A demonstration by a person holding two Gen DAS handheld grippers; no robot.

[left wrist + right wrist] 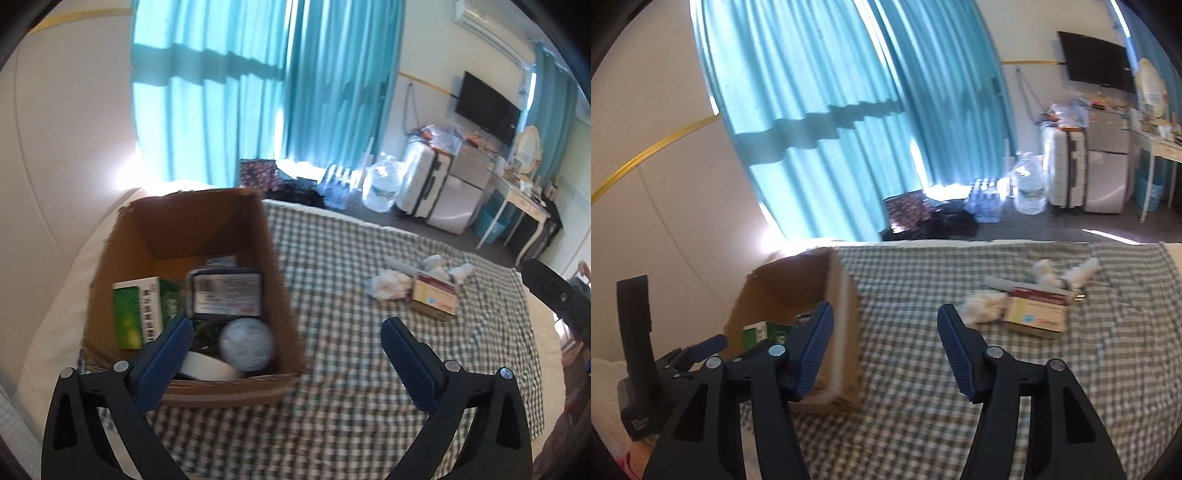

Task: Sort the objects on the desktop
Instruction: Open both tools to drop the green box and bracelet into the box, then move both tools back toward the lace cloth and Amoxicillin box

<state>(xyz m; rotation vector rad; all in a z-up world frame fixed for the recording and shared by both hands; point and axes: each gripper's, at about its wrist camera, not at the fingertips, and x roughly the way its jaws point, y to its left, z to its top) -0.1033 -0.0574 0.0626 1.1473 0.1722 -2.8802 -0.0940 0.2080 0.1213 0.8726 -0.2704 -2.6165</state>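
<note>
An open cardboard box (pixel 273 266) stands on the checked cloth (pixel 351 369) at the left; it also shows in the right wrist view (pixel 842 295). It holds a green book (pixel 138 314), a dark case with a label (pixel 225 291), a pale round lid (pixel 245 343) and a tape roll (pixel 207 367). To the right lie a small carton (pixel 436 297), crumpled white tissue (pixel 388 286) and small tubes (pixel 1082 275). My left gripper (pixel 288 332) is open and empty over the box's near right corner. My right gripper (pixel 884 317) is open and empty, right of the box.
The cloth covers a bed with white edges (pixel 48 321). Beyond it are teal curtains (pixel 258 74), water bottles (pixel 1028 188), suitcases (pixel 1067 166), a wall TV (pixel 487 107) and a desk (pixel 524 203). The other gripper shows at the left edge of the right wrist view (pixel 657 369).
</note>
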